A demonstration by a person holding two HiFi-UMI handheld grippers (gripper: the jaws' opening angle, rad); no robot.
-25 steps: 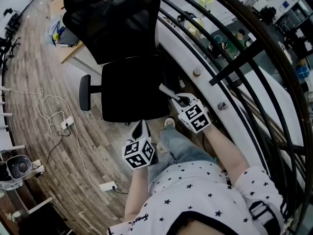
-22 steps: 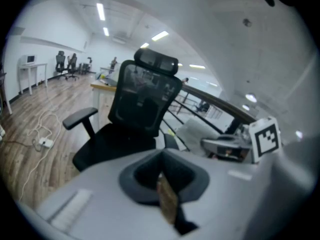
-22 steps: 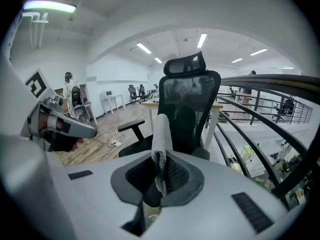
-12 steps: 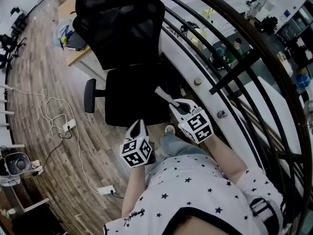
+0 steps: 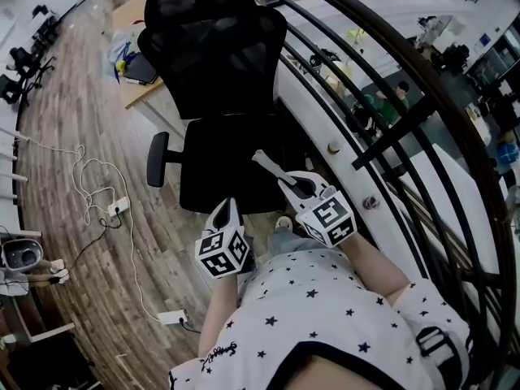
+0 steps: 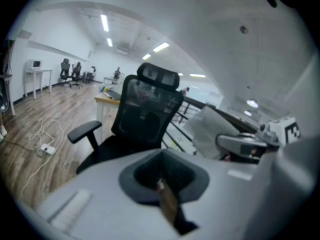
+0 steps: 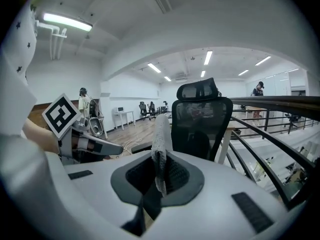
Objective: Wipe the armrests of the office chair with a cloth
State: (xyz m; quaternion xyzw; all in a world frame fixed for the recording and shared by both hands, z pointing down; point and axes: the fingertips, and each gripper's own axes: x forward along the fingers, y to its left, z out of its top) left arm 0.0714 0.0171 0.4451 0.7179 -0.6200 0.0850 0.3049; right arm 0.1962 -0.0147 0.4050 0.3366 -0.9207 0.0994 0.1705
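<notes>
A black office chair (image 5: 218,63) with a mesh back stands ahead of me, its seat (image 5: 231,173) facing me. One armrest (image 5: 157,159) shows on its left side; the other is hidden near the railing. My right gripper (image 5: 276,171) is shut on a pale cloth (image 7: 160,144), which stands up between its jaws over the seat's front right. The left gripper (image 5: 230,211) is shut with nothing in it, just short of the seat's front edge. The left gripper view shows the chair (image 6: 149,113), its armrest (image 6: 84,130) and the cloth (image 6: 214,129).
A black curved railing (image 5: 382,128) runs close along the chair's right side. White cables and power strips (image 5: 115,208) lie on the wooden floor to the left. Behind the chair is a desk (image 5: 138,84) with items. My leg (image 5: 286,232) is below the seat.
The head view has drifted, so the chair sits higher and further right in the picture. Both grippers stay near the seat's front, the right one a little higher, still shut on the cloth.
</notes>
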